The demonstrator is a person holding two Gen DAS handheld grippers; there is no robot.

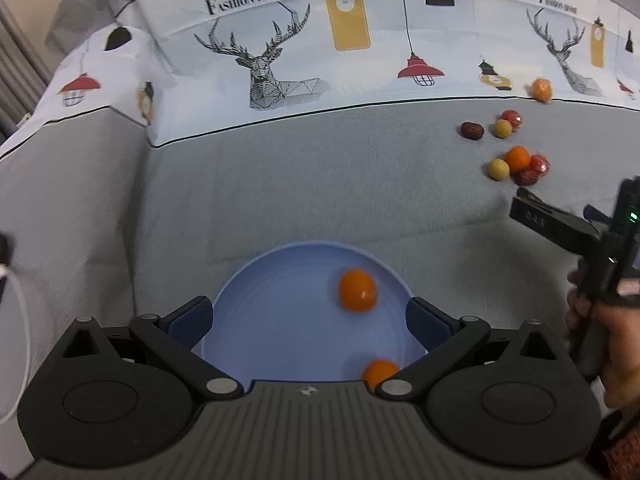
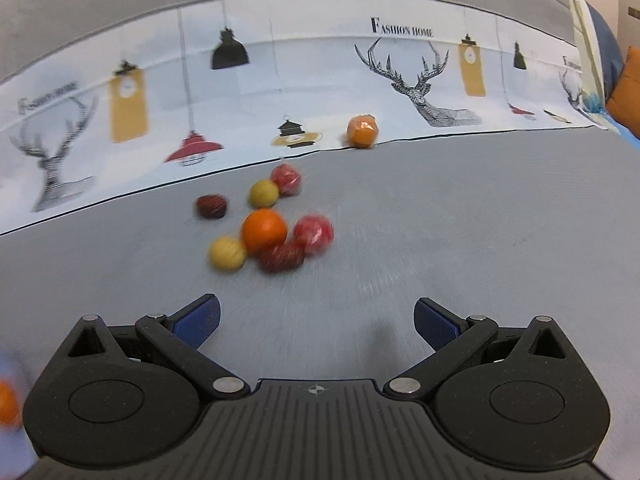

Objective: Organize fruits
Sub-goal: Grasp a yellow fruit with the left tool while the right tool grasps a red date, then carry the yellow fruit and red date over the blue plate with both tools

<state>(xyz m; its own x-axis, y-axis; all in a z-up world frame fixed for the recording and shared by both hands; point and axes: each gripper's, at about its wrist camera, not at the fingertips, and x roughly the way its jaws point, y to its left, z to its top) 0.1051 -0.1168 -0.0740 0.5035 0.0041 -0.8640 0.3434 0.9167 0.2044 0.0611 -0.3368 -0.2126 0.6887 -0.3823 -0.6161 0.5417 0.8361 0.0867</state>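
Here the round pale-blue plastic plate [image 1: 256,312] sits directly under the left gripper [image 1: 308,322], whose blue-padded fingers [image 1: 190,320] stand wide apart and empty; two small glossy orange fruits [image 1: 357,290] already lie on it, one at about 1 o'clock from the plate's middle, the other near 5 o'clock, half hidden by the gripper body. The right gripper [image 2: 316,322] hovers over the grey fabric tabletop [image 2: 480,240], its fingers equally spread, nothing between them. The remaining small round fruits [image 2: 272,224] cluster at its 11 o'clock: orange, yellow, wrapped red and dark wrinkled red pieces, several touching. A lone wrapped orange fruit [image 2: 362,131] rests farther off at 12 o'clock. These look light, smooth and prone to roll, so a gentle pinch across the widest girth seems wise.
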